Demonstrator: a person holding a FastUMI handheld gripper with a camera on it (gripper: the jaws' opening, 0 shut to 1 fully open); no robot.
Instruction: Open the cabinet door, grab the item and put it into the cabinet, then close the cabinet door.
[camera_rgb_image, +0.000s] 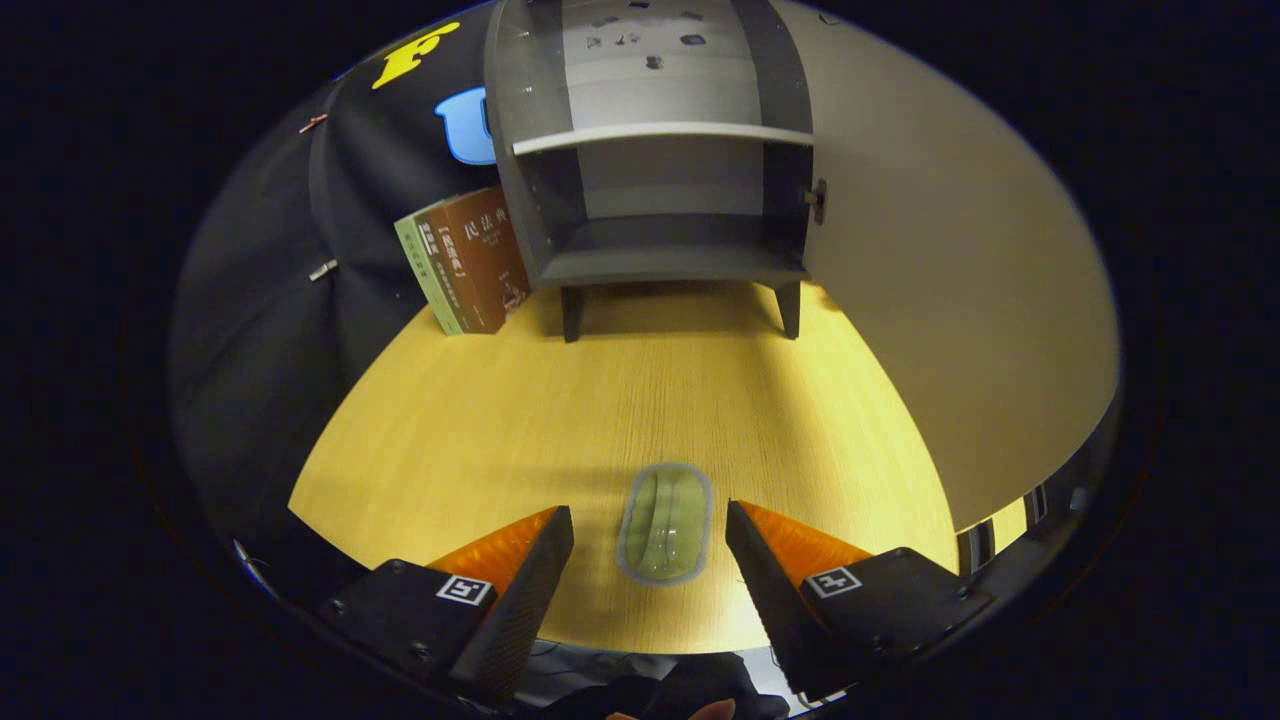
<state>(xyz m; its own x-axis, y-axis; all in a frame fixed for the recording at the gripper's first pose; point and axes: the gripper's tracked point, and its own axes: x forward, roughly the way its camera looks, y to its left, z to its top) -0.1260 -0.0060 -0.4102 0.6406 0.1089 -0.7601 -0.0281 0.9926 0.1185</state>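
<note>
Cabinet stands open at the far side of the bench; its door is swung wide to the right, with the latch visible at the hinge-side edge. So the first step reads as done.

The inside shows one shelf and a bare lower compartment. Small dark bits lie on the back of the upper section, too small to name.

The item, a pale green oval thing with a grey rim, lies flat on the bench between your claw's fingers. It looks soft or wrapped; exact kind is hard to tell.

Your claw is spread apart, one finger on each side of the item, neither one touching it. Nothing gripped yet.

Books lean against the cabinet's left wall, clear of the opening.

Judged progress: roughly a third in. Left for you: close on the item, lift it, carry it across the open stretch of bench, set it in the cabinet, then swing the door back.

The item lies low and flat, so you likely need the fingertips right down at the bench surface to catch its rim. The lower compartment looks like the easier target.
</note>
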